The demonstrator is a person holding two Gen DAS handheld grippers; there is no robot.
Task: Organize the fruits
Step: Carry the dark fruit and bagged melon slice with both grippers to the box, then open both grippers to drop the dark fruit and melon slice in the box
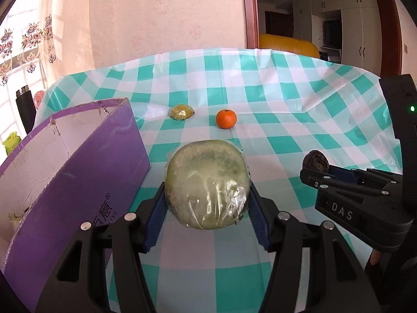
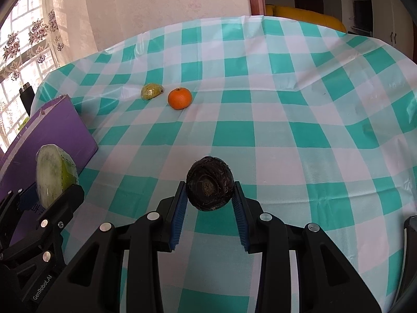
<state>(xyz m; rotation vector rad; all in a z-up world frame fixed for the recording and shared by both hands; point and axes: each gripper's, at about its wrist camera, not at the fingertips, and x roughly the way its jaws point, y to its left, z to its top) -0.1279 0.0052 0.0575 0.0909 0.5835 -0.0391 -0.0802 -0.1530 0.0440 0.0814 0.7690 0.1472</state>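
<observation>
While I've got both hands full here, the left hand-held gripper [image 1: 207,195] is clamped on a big pale green melon piece wrapped in cling film [image 1: 207,185], blue pads pressing on both of its sides, and it's held up off the desk [image 1: 286,99] right next to the purple box [image 1: 78,172]. The box sits at the left edge of the desk with its open top showing a whitish inside, and from the right wrist view the melon [image 2: 56,174] is hanging in front of the box's purple side [image 2: 52,130]. My right hand-held gripper [image 2: 209,200] is clenched on a dark, rough, roundish fruit [image 2: 209,184], can't really tell what kind, pinched between the two blue pads and lifted clear of the checked teal-and-white cloth. In the left view I can see that same gripper [image 1: 316,168] off to the right with the dark fruit [image 1: 316,160] poking out of its tips. Further back on the desk there's a small orange mandarin [image 1: 226,118] and just beside it, to its left, a yellow-green speckled fruit [image 1: 181,112]; they're close but not touching. Both of those are well apart from the box and from the two grippers.
</observation>
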